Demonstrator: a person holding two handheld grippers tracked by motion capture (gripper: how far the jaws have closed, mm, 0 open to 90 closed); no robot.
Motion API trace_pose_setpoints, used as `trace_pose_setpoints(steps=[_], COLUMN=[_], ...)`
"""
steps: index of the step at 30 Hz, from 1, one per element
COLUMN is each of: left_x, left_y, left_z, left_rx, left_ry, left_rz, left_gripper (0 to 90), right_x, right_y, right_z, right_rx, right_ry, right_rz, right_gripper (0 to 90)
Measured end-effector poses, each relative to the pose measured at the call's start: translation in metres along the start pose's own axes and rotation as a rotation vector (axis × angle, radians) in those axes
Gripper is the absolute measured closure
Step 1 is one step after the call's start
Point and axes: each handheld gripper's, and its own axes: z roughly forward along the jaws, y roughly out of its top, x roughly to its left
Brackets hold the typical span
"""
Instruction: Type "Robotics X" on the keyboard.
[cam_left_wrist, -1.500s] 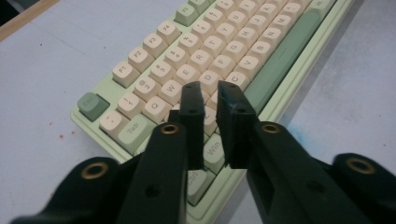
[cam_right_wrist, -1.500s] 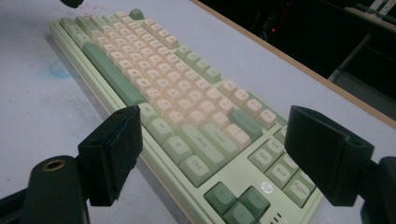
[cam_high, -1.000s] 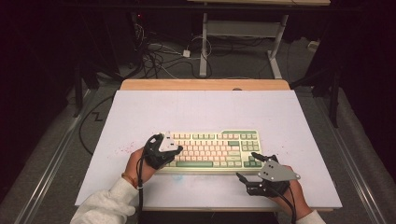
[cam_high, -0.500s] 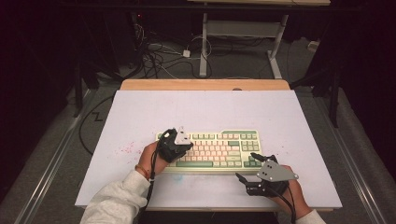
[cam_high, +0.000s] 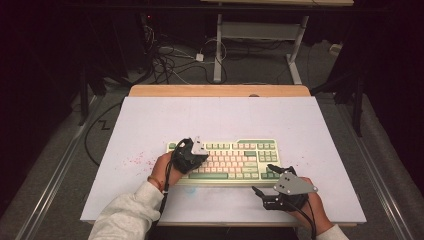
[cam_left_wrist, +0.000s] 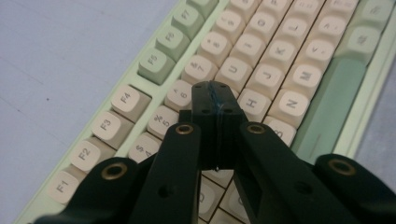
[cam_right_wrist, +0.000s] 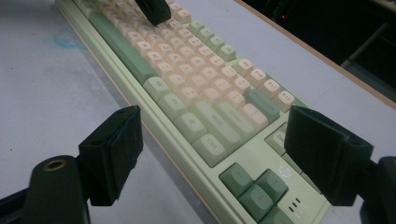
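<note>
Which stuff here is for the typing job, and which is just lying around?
For the job:
keyboard
left gripper, fingers together over the keys
right gripper, fingers apart

Just lying about:
cables on the floor
pink specks on the table

White table; green-cream keyboard on it.

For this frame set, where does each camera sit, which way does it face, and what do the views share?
High view: fixed above the person's side, looking forward and down on the table; forearms, hands and both hand-held grippers enter from the bottom.
Left gripper view: rides the left hand-held gripper, looking down its shut jaws at the keyboard letter keys.
Right gripper view: rides the right hand-held gripper, looking low along the keyboard between its open jaws.
Shared: all three show the keyboard; the high and right gripper views both show the left hand-held gripper over it.
</note>
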Motion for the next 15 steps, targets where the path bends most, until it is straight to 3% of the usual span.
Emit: trace_pose_setpoints(steps=[15], left_x=[0.001], left_y=[-0.003], left_z=[-0.015], left_rx=[-0.059], left_ry=[0.017], left_rz=[0.006], left_gripper=[87.6], right_x=[-0.003], right_y=[0.0], right_z=[-0.003], right_rx=[-0.011], right_ry=[-0.012], right_rz=[0.0], right_gripper=[20.4])
